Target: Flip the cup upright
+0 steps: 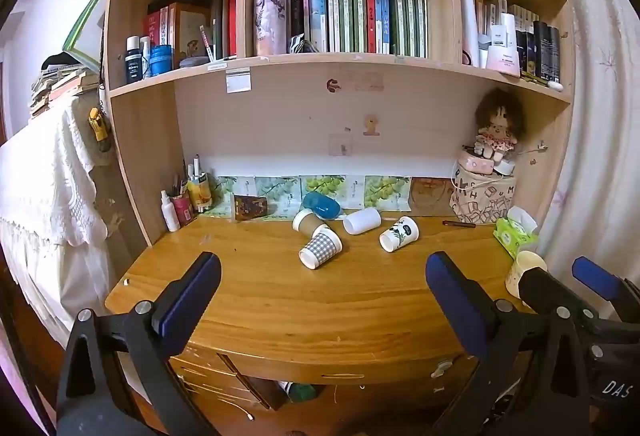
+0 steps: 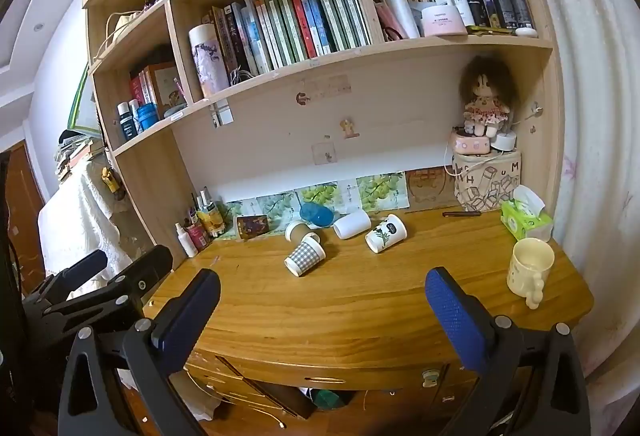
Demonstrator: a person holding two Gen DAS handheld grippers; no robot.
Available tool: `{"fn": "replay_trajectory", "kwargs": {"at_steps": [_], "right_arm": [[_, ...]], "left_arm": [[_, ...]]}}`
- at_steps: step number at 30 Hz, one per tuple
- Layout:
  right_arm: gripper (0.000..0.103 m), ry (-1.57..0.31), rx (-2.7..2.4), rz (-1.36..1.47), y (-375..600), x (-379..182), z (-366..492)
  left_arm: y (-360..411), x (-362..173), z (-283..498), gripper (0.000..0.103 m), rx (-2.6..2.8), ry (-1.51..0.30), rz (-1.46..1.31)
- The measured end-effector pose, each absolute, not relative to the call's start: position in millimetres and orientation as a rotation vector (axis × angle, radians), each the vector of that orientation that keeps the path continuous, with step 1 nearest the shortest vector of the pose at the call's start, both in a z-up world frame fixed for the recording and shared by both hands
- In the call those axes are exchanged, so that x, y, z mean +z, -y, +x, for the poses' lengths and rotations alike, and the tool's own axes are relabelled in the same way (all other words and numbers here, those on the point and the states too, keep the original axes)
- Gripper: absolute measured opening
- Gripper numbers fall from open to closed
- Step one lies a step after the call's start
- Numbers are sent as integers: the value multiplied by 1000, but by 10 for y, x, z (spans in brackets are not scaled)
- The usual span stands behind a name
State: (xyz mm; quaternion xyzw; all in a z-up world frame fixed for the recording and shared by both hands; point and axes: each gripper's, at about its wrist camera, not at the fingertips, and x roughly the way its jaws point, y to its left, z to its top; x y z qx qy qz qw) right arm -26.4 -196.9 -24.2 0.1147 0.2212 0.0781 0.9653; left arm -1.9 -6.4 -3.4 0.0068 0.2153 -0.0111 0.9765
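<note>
Several cups lie on their sides at the back middle of the wooden desk: a checked paper cup, a brown-sleeved cup, a blue cup, a plain white cup and a white cup with a plant print. A cream mug stands upright at the right edge. My left gripper and right gripper are open and empty over the desk's front edge, well short of the cups.
A green tissue box and a printed bag with a doll on it stand at the back right. Bottles and pens crowd the back left corner. Bookshelves hang above. Drawers sit under the desk.
</note>
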Motion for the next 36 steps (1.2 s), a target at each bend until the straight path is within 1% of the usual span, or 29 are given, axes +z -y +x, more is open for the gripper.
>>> {"fn": "replay_trajectory", "kwargs": {"at_steps": [11, 16, 36], "right_arm": [[103, -453, 164, 238, 1962, -251, -283], [103, -457, 184, 246, 2014, -347, -380], [103, -540, 182, 339, 2192, -458, -312]], "left_arm": [[48, -100, -45, 102, -17, -445, -3], [65, -121, -110, 102, -11, -460, -16], [271, -120, -27, 102, -17, -550, 35]]}}
